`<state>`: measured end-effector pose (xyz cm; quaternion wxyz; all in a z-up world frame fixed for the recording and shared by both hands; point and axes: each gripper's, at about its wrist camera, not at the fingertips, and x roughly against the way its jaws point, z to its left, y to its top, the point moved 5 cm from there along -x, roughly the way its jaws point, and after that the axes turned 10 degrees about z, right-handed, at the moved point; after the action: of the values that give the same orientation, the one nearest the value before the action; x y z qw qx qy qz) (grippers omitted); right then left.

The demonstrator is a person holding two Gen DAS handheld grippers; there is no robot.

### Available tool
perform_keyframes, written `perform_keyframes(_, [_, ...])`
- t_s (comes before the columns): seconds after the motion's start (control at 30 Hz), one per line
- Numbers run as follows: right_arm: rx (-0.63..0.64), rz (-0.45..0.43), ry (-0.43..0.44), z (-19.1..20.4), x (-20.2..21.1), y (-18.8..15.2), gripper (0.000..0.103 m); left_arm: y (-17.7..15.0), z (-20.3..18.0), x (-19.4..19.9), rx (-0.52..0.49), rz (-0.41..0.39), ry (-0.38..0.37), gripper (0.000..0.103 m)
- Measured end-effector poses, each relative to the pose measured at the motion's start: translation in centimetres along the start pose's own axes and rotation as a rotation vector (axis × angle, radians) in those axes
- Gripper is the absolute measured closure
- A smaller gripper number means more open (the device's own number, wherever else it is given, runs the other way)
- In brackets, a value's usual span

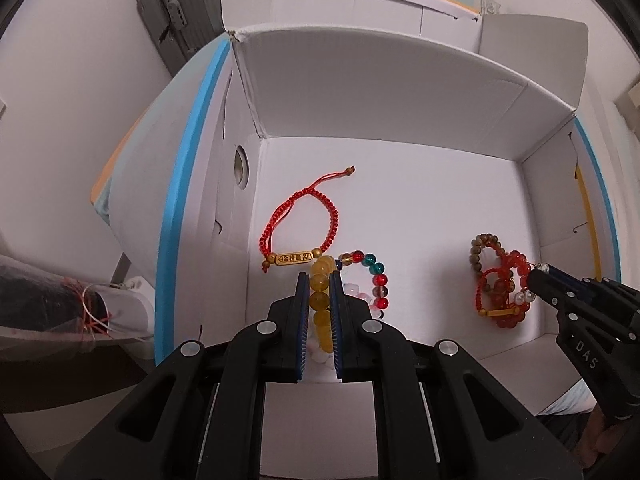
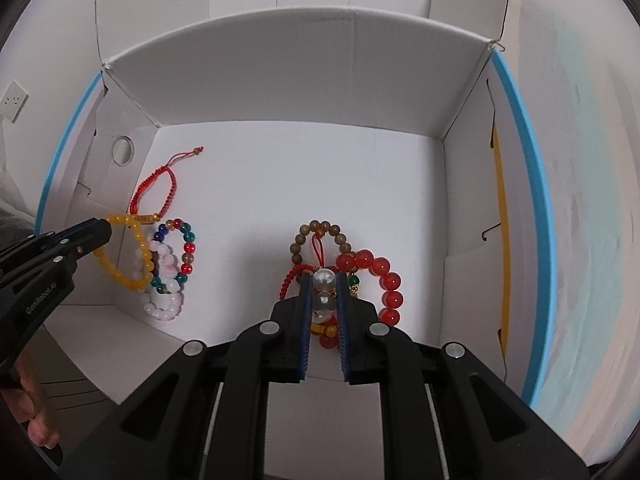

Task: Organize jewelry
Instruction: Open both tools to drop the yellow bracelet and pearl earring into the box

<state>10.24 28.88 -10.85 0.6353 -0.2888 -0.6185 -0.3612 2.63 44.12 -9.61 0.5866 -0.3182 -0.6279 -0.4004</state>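
- Left gripper (image 1: 319, 280) is clamped on a yellow translucent bead bracelet (image 1: 320, 300), inside the white cardboard box (image 1: 384, 184), beside a red braided cord bracelet (image 1: 298, 220).
- Right gripper (image 2: 324, 280) pinches a white pearl bracelet (image 2: 323, 290) above the red and brown bead pile (image 2: 360, 268).

white cardboard box (image 2: 280, 80) — on its floor a red cord bracelet (image 2: 154, 192), multicoloured bead bracelet (image 2: 186, 248), brown bead bracelet (image 2: 320, 228).

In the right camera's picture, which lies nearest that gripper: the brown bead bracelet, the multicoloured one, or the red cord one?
1. Brown bead bracelet, just ahead of the right gripper.
2. Multicoloured bracelet, off left.
3. Red cord bracelet, far left, by the box wall.
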Motion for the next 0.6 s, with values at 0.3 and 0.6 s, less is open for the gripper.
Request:
perform_keyframes(0.3, [0.0,-0.015,-0.002,0.2,0.2,-0.1,0.076,0.0,0.0,1.1,0.0,-0.046,0.013,0.065])
perform_keyframes(0.6, [-0.023,-0.153,0.006,0.0,4.8,-1.2,0.034,-0.8,0.5,5.0,0.031,-0.153,0.026,0.03])
